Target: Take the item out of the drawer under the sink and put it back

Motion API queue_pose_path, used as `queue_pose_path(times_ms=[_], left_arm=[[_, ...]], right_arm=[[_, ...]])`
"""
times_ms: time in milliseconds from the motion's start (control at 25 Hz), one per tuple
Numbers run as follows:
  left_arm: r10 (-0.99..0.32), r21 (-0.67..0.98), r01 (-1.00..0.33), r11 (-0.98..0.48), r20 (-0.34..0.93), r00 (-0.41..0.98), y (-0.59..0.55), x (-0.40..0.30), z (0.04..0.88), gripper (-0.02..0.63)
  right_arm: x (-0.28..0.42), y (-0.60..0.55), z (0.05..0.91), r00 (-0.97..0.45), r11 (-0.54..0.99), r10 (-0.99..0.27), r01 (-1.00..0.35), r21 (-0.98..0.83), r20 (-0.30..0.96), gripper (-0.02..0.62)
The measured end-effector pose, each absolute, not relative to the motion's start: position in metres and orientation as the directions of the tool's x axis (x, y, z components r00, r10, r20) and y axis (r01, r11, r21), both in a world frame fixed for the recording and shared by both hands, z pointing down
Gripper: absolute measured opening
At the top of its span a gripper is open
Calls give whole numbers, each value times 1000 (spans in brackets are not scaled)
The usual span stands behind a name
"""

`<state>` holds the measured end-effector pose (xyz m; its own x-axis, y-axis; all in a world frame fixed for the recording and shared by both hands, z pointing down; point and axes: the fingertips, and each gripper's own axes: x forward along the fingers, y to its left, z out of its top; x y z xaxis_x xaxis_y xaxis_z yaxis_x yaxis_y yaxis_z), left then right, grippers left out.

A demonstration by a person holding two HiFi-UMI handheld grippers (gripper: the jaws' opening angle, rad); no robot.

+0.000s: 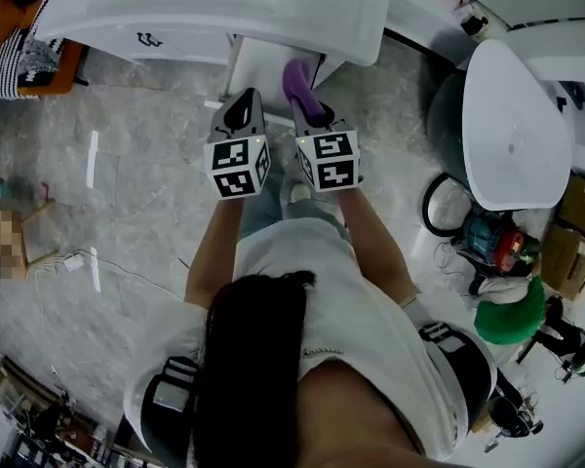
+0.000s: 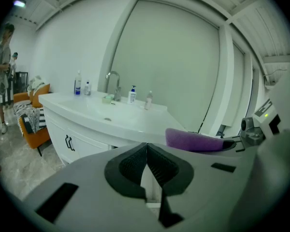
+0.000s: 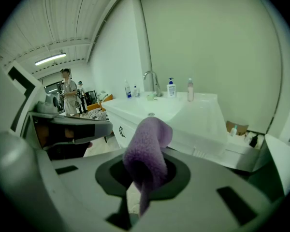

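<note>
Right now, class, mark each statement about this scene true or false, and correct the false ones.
1. The right claw grips a purple cloth. True.
2. The left claw holds a bottle. False: its jaws are together with nothing between them.
3. A tap stands on the white sink counter. True.
4. The purple cloth lies in the basin. False: it is held in the right claw, clear of the sink.
</note>
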<state>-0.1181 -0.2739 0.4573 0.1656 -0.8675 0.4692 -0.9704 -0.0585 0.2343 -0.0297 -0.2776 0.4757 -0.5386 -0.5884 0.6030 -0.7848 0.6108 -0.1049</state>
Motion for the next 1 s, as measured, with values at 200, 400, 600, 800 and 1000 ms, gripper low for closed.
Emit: queue_pose_path(times_ms=[200, 400, 600, 800, 1000], left_arm=[[-860, 261, -965, -13, 490, 145, -288, -130, 476, 3], [-853, 236, -972, -19, 503, 139, -301, -150, 490, 3], [-844, 242, -970, -16, 517, 142, -312, -154, 508, 3], [-827, 256, -966, -22, 539, 162, -321, -160, 529, 3], [-817, 257, -966, -35, 549, 176, -333, -162, 548, 3]], right_arm=[[-35, -293, 490, -536, 606, -580, -787, -114, 614, 52], [-53, -305, 510, -529, 605, -564, -787, -120, 634, 52], [-68, -313, 532, -541, 631, -534, -767, -120, 649, 53], [-82, -319, 558, -535, 626, -507, -768, -137, 676, 52], [-91, -327, 581, -532, 634, -489, -761, -137, 691, 53]])
